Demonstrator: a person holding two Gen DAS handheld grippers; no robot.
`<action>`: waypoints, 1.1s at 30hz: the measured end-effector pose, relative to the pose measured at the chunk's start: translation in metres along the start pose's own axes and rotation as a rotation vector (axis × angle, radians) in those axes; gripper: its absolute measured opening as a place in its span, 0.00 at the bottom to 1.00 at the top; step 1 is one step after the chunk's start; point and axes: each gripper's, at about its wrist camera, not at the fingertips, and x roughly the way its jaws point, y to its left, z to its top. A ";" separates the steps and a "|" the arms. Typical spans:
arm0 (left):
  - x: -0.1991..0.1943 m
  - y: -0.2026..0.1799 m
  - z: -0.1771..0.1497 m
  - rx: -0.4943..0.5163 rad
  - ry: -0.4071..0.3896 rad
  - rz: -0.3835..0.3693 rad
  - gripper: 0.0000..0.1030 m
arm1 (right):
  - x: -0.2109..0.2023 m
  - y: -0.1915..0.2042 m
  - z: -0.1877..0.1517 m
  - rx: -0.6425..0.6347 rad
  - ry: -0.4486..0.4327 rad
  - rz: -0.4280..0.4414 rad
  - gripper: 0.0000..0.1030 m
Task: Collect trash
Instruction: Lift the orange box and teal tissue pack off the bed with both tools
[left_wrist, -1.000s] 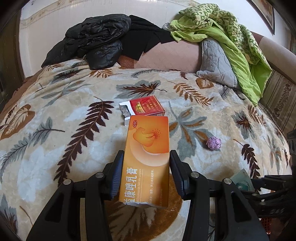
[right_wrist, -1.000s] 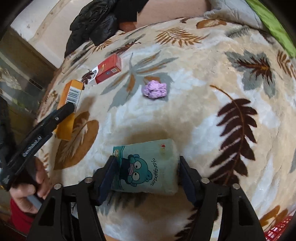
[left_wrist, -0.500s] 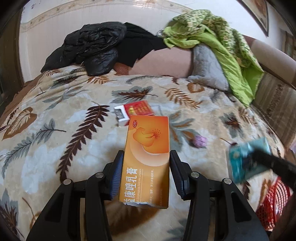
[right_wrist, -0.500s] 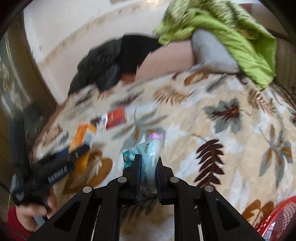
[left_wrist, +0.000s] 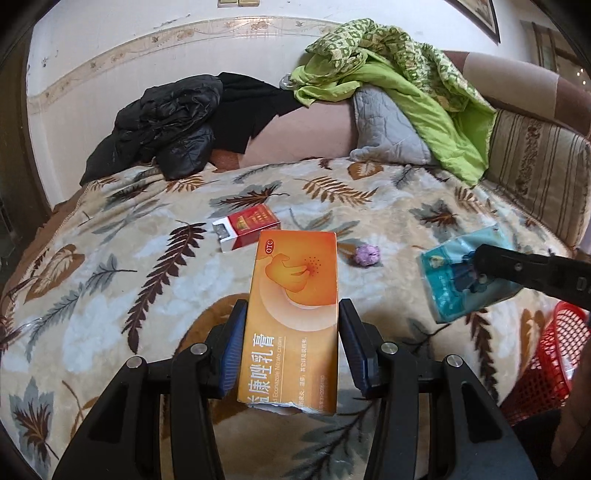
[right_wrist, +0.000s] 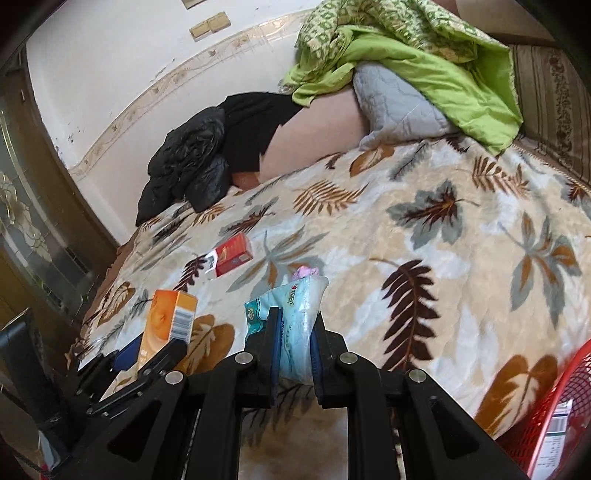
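Your left tool (left_wrist: 291, 332) is clamped on the orange cream box (left_wrist: 293, 317), raised above the bed (left_wrist: 110, 280). Your right tool (right_wrist: 295, 354) squeezes the blue tissue pack (right_wrist: 295, 325), with the red basket (right_wrist: 554, 417) at 4 o'clock. The cigarette pack (left_wrist: 247, 227) and purple wad (left_wrist: 366, 254) lie on the bed.

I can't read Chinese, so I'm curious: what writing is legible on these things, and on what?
"OTC": orange box, top corner.
"Econazole Nitrate cream": same box, partly cut off, beside large Chinese characters.
Barcode digits on the box end: too small.
Red pack, tissue packet: print blurred.
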 end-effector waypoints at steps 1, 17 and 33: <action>0.001 0.001 -0.001 -0.001 0.002 0.002 0.46 | 0.001 0.001 0.000 -0.004 0.001 0.002 0.14; 0.009 0.006 -0.002 0.013 0.010 0.029 0.46 | 0.010 0.002 -0.001 0.014 0.027 0.024 0.14; 0.010 0.005 -0.002 0.013 0.011 0.021 0.46 | 0.001 -0.003 0.000 0.026 0.007 0.023 0.14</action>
